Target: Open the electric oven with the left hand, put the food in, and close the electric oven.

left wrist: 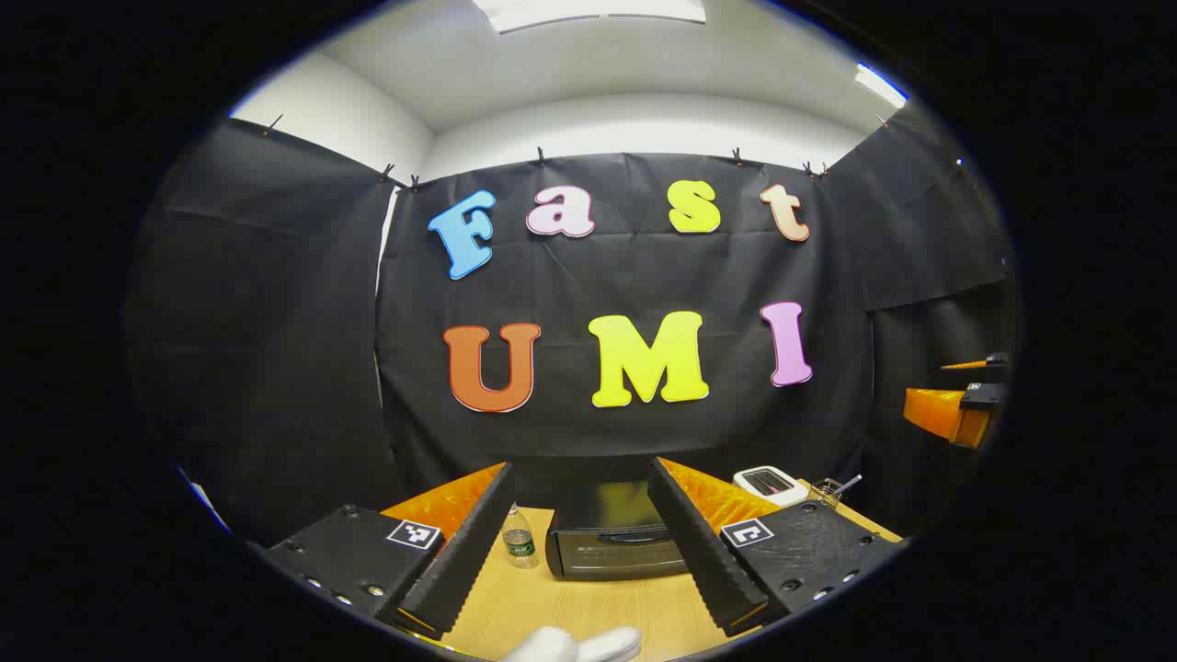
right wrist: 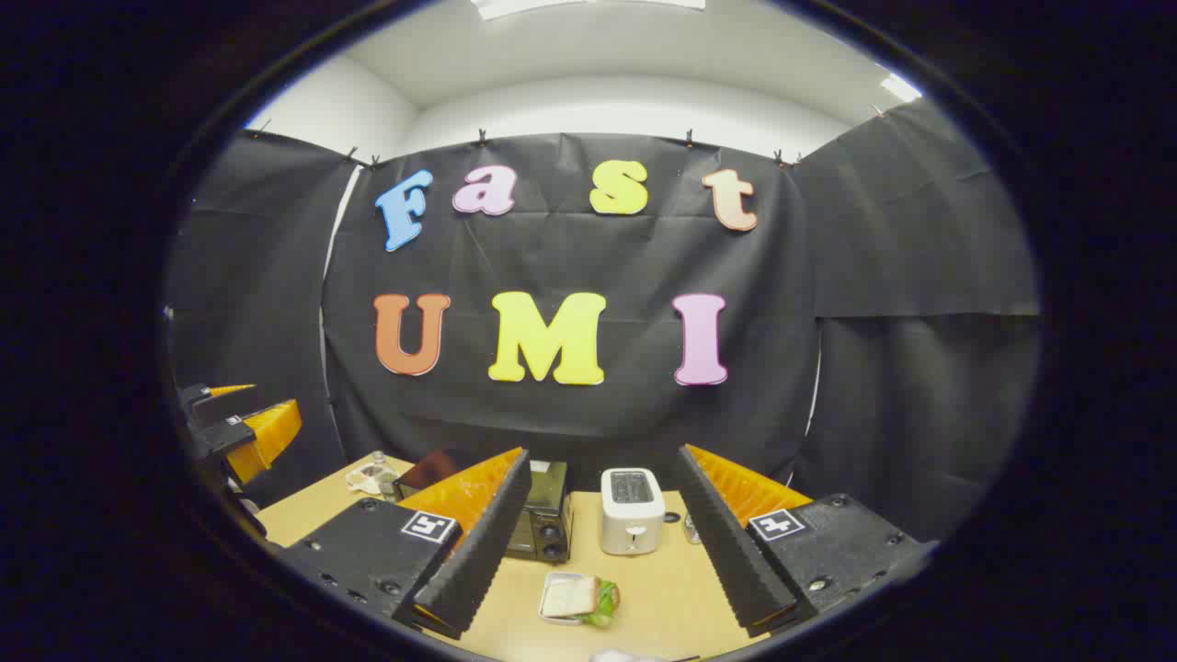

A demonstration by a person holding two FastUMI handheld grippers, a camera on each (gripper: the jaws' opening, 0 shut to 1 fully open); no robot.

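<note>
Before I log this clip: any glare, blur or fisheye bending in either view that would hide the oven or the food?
Left gripper view: sharp, a yellowish reflection on the oven top, ceiling light blown out, edges bent. Right gripper view: evenly lit, sandwich clear, oven partly behind a finger.

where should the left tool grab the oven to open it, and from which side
Take the dark bar handle running across the top of the electric oven's closed door. Come straight in from the front, since the door faces the left tool, whose fingers stand open on either side of it. The handle lies level, so likely turn the tool to close over and under it.
</note>
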